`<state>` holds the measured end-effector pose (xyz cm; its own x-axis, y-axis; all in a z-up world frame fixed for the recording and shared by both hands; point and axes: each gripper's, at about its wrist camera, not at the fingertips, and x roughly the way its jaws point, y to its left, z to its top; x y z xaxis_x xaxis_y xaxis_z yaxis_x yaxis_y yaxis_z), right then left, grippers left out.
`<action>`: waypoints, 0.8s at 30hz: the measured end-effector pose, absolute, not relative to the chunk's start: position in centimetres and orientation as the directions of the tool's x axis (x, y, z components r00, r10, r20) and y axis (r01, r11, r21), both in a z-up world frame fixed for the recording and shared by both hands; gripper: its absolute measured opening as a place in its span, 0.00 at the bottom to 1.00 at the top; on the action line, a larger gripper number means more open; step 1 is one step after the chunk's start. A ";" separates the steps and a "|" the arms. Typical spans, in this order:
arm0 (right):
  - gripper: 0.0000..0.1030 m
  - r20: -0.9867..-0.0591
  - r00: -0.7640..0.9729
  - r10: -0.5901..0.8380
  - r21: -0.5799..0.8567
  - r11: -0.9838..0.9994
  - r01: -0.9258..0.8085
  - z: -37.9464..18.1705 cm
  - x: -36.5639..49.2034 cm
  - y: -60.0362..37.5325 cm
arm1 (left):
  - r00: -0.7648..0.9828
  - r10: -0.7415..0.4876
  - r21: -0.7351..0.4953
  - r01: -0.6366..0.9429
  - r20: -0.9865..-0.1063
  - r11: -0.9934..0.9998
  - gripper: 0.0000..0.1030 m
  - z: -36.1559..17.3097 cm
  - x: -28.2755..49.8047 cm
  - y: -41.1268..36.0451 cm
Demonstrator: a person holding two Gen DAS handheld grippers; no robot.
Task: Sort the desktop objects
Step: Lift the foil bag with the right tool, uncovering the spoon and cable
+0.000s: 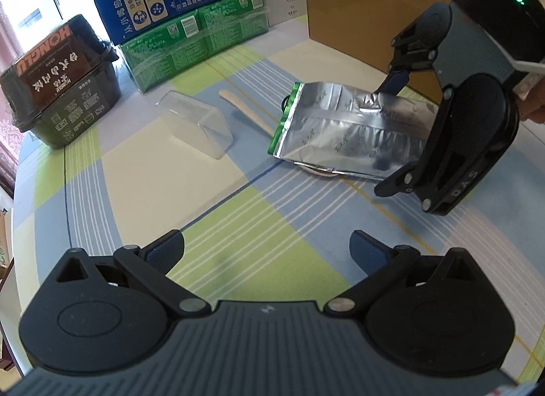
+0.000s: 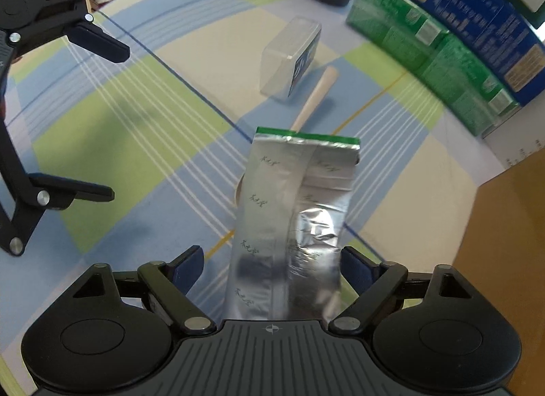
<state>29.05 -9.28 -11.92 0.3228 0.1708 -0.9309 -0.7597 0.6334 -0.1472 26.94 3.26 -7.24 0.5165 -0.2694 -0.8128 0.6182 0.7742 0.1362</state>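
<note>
A silver foil pouch (image 1: 344,133) with a green end lies on the checked tablecloth, on top of a wooden spoon (image 1: 248,111). My right gripper (image 2: 270,265) is open with its jaws either side of the pouch (image 2: 293,212); the right finger touches the pouch's edge, the left finger stands off it. In the left wrist view the right gripper's upper finger (image 1: 395,82) rests on the pouch. A clear plastic box (image 1: 196,122) lies left of the spoon. My left gripper (image 1: 267,253) is open and empty above the cloth, nearer than the pouch.
A dark food tub (image 1: 61,79) stands at the left. Stacked green and blue cartons (image 1: 190,11) stand at the back. An open cardboard box (image 1: 368,11) stands at the back right. The table edge curves along the left.
</note>
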 end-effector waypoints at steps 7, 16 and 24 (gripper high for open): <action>0.48 -0.944 0.291 0.154 -0.118 0.667 -0.735 -12.6 29.8 -10.0 | 0.506 -0.271 0.124 0.617 -0.819 0.777 0.99 -8.2 27.1 3.2; 0.37 -0.930 0.317 0.188 -0.090 0.719 -0.689 -10.1 28.4 -12.5 | 0.506 -0.273 0.126 0.621 -0.818 0.774 0.99 -7.6 26.5 1.7; 0.37 -0.909 0.366 0.199 -0.069 0.794 -0.604 -8.5 28.2 -15.2 | 0.521 -0.290 0.116 0.614 -0.803 0.781 0.97 -7.8 26.9 -1.1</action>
